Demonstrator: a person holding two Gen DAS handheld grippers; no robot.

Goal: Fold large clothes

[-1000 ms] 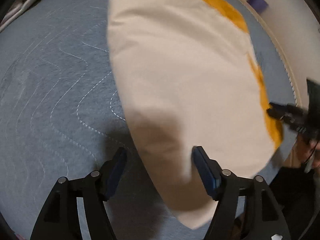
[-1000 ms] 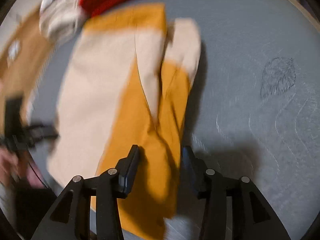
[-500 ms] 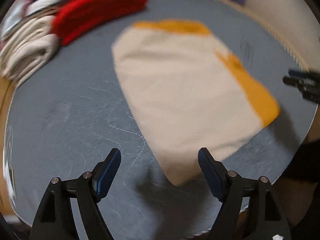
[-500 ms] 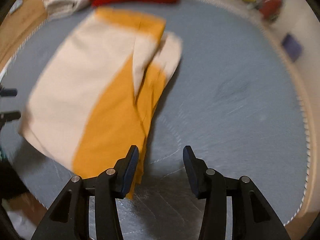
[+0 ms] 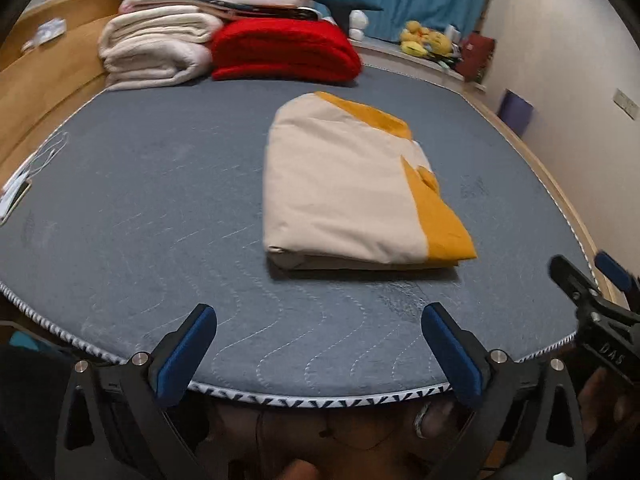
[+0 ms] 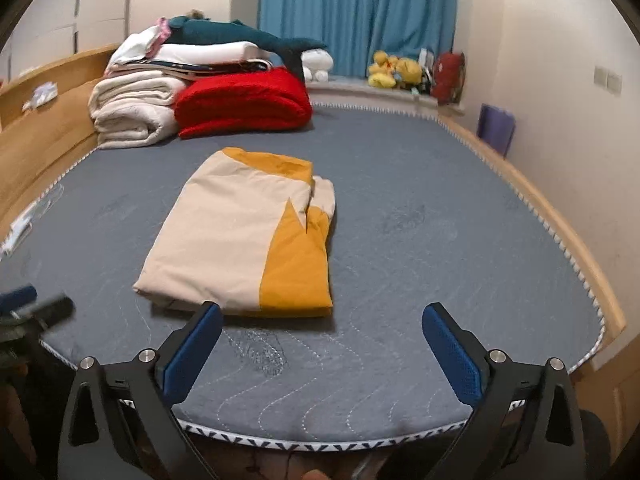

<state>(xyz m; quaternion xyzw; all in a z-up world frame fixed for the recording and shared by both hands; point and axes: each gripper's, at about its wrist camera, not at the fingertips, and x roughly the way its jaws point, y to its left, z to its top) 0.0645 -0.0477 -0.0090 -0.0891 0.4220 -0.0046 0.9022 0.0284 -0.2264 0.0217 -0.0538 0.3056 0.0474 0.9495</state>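
Note:
A cream and mustard-yellow garment [image 5: 352, 188] lies folded into a flat rectangle on the grey quilted mattress [image 5: 140, 184]. It also shows in the right wrist view [image 6: 248, 236]. My left gripper [image 5: 320, 344] is open and empty, held back over the mattress's front edge, apart from the garment. My right gripper [image 6: 320, 344] is open and empty too, just short of the garment's near edge. The right gripper shows at the right edge of the left wrist view [image 5: 588, 280]. The left gripper shows at the left edge of the right wrist view [image 6: 36, 304].
Folded cream blankets [image 6: 132, 112], a red blanket [image 6: 244, 100] and a teal plush shark [image 6: 240, 38] are stacked at the mattress's far left. A wooden bed frame [image 6: 560, 224] runs along the right. Yellow plush toys [image 6: 392, 68] sit under the blue curtain [image 6: 360, 12]. Small white items [image 5: 16, 192] lie at the left edge.
Both grippers have let go of the garment, opened wide and pulled back to the mattress's front edge. The garment now lies folded and still.

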